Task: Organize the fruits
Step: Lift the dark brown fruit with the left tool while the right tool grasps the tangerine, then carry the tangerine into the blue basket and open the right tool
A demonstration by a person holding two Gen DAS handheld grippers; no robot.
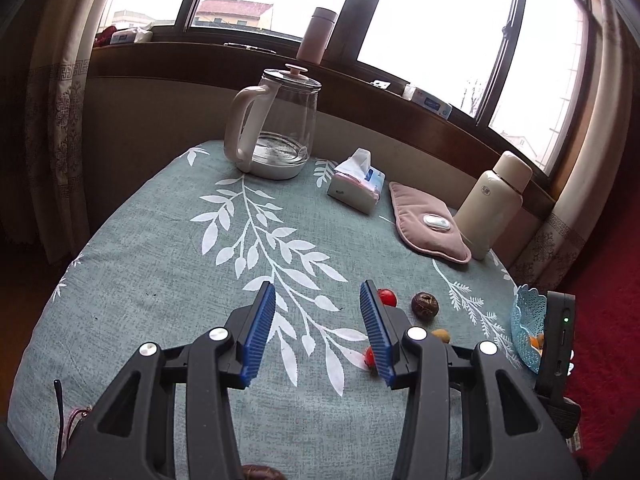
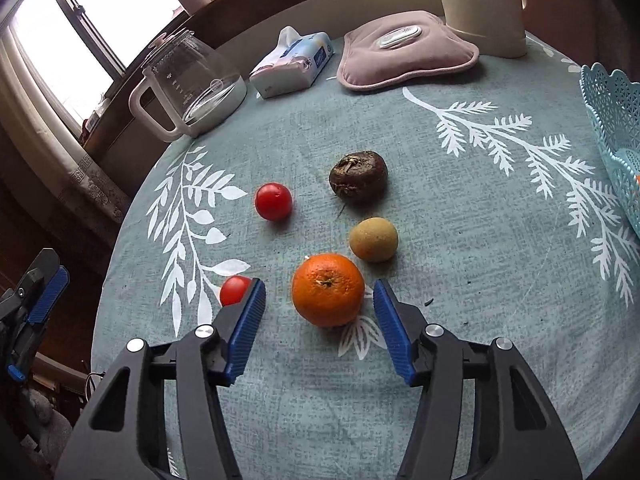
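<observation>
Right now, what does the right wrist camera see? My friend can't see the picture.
An orange sits on a leaf-patterned tablecloth between the open blue pads of the right gripper, untouched. Behind it lie two red tomatoes, a tan round fruit and a dark brown wrinkled one; a blue basket stands at the right edge.

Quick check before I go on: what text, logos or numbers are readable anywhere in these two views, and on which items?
None can be quoted.
glass kettle: printed scale marks and a small round logo, too small to read.
tissue pack: blue label with print, blurred.
cream flask: small badge, unreadable.
boxes on the windowsill: blue print, too small.
pink heating pad: white controller with marks, illegible.
</observation>
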